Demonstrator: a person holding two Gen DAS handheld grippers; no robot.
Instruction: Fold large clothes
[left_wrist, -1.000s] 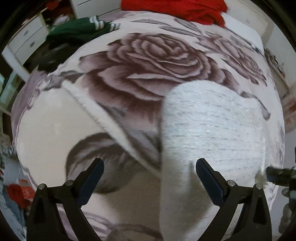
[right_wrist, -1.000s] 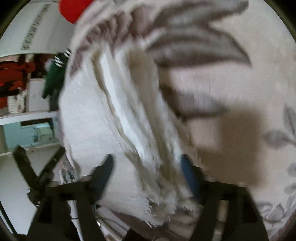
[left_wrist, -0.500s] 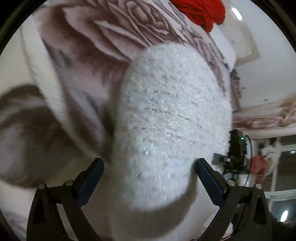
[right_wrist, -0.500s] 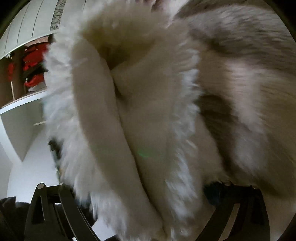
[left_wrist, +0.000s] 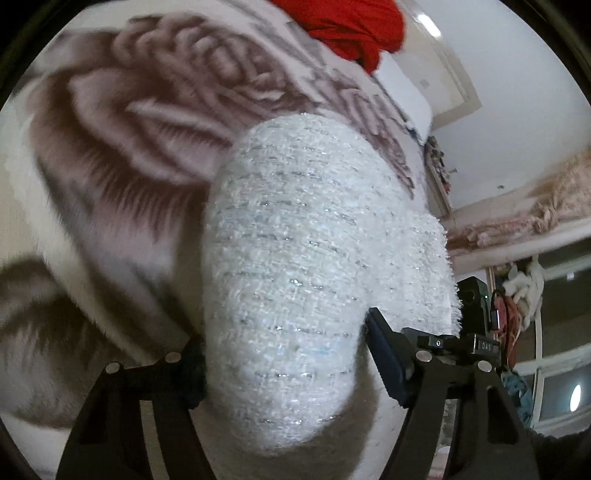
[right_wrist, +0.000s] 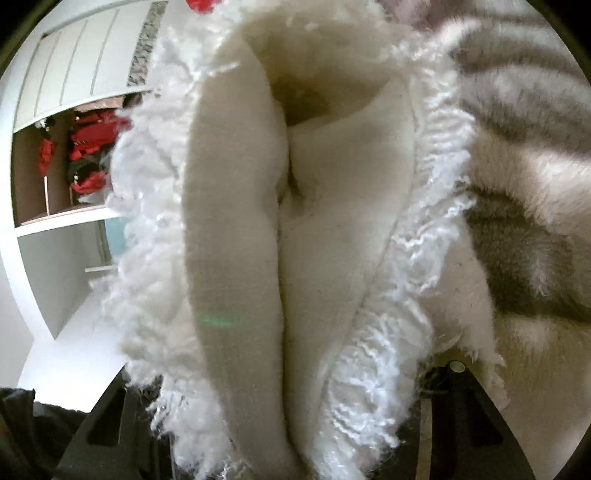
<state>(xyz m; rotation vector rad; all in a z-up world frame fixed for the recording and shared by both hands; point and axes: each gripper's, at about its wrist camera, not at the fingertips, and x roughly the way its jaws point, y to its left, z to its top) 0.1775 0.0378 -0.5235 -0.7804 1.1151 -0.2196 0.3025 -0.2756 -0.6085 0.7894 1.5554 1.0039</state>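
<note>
Both grippers closing on white fuzzy garment (left_wrist: 295, 280).
Left gripper (left_wrist: 284, 354) and right gripper (right_wrist: 291, 398) pads meet fabric; rose-print blanket (left_wrist: 140, 122) beneath, red cloth (left_wrist: 354, 29) beyond.

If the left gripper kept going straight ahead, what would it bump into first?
The fuzzy white garment. It already bulges between the left gripper fingers, whose jaws are closing around it. Behind it lies the rose-print blanket, though the depth is hard to judge.

bedding: rose-print blanket (left_wrist: 155, 122) | walls: white (left_wrist: 509, 122) | window (left_wrist: 561, 384) | shelving: white shelf unit (right_wrist: 55, 155)
</note>
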